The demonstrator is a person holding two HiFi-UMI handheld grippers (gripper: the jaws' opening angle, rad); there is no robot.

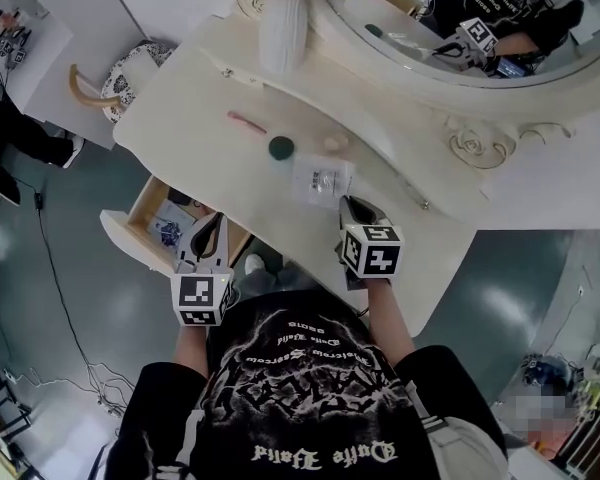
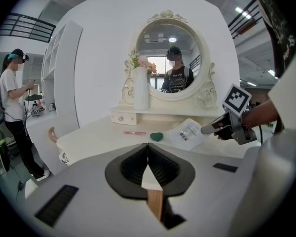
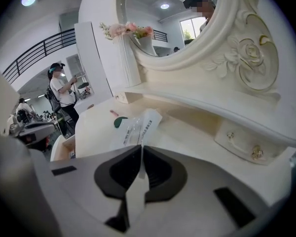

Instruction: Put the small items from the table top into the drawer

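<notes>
Only the right gripper view shows the right gripper [image 3: 141, 149] pinched shut on the edge of the clear packet [image 3: 133, 130], which juts beyond its tips over the table top [image 3: 187, 132]. The head view alone shows the open drawer [image 1: 143, 208] at the table's front-left edge, the left gripper [image 1: 210, 230] above it with jaws together and empty. A green item [image 1: 281, 148] and a pink stick [image 1: 246, 120] lie past the packet with bare surface around them.

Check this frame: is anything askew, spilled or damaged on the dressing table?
Nothing spilled or damaged. The white packet hangs tilted only because the right tongs pinch its edge; the drawer stands open, as the task needs.
</notes>
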